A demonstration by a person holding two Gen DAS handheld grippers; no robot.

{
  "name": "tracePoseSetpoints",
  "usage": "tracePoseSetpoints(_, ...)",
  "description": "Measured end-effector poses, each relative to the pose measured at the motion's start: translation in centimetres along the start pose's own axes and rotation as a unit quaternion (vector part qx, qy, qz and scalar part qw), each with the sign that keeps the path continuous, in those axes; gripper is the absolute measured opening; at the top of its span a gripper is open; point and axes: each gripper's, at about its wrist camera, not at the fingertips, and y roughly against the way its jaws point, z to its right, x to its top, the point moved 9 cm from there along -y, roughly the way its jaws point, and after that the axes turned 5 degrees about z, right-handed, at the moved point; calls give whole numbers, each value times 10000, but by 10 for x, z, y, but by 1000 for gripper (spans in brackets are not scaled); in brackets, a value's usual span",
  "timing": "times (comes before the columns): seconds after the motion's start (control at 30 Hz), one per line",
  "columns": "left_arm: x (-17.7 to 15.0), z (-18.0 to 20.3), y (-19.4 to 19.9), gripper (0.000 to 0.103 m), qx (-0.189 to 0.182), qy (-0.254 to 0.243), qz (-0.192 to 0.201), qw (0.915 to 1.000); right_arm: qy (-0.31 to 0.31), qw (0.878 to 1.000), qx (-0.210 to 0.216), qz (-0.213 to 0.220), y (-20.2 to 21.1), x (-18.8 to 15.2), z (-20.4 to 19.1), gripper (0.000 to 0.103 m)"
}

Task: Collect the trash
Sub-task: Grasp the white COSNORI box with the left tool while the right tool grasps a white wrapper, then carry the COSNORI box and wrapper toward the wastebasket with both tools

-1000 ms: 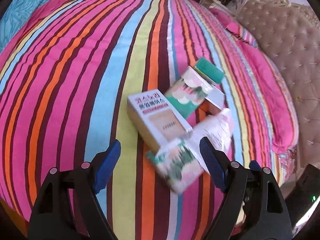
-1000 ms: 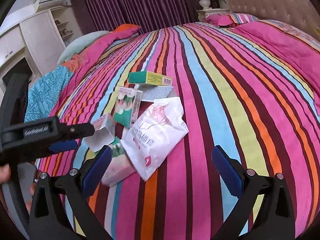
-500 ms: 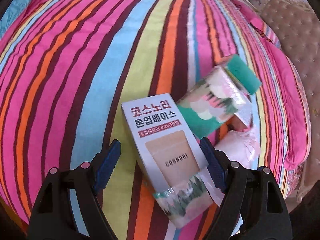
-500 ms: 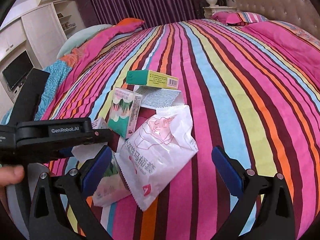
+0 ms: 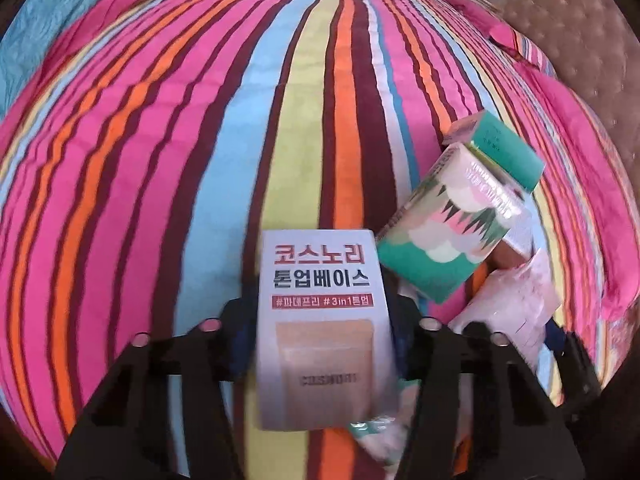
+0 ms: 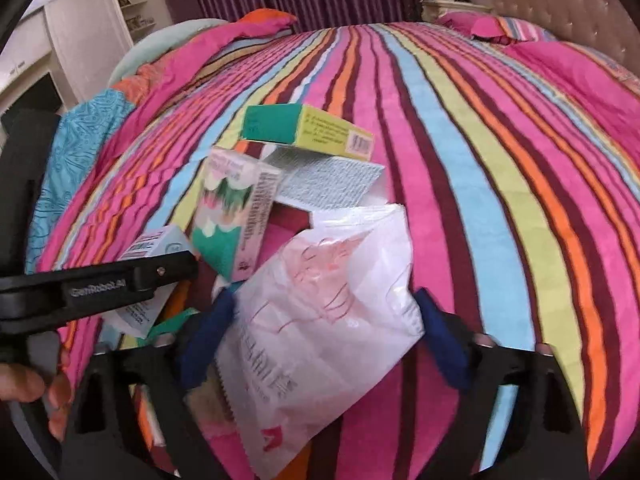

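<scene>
so the white carton with the Korean print is sitting right between the left gripper pads, long axis running straight out along the fingers, far end pointing away up the striped bedspread; the jaws have just been closing and now look clamped on its two long sides, so that one reads as grabbed; next thing for it is basically lift straight up, and since the pads hold the narrow width the box should stay in line with the claw and not swing much

just off the carton's far right corner leans the green-and-pink patterned box, with a teal box stacked behind it; a small green-and-pink packet pokes out under the carton's near end, might get dragged along, can't tell if it's pinched too

other side: the white plastic pouch lies between the right gripper fingers, long axis slanting from near-left to far-right across the claw, so it sits a bit crooked in the gap; those jaws have just been closing with the pouch between them; the left pad overlaps its edge and the right pad sits at its right corner, but whether either is really pressing I honestly can't tell; floppy film, probably crumples rather than holds shape
</scene>
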Motion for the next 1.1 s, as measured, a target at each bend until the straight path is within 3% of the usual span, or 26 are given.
tracePoseSetpoints(0.17,-4,-3,7,48,-199,-124,179,9996,-195,9998,28,5,12,-7,4,70)
tracePoseSetpoints(0.77,-38,-10,72,48,-491,-266,530,9970,-264,9994,-77,224,79,-20,3,70)
tracePoseSetpoints(1.1,-94,-18,114,48,-592,-421,657,9952,-524,9981,48,319,123,-54,-5,70)
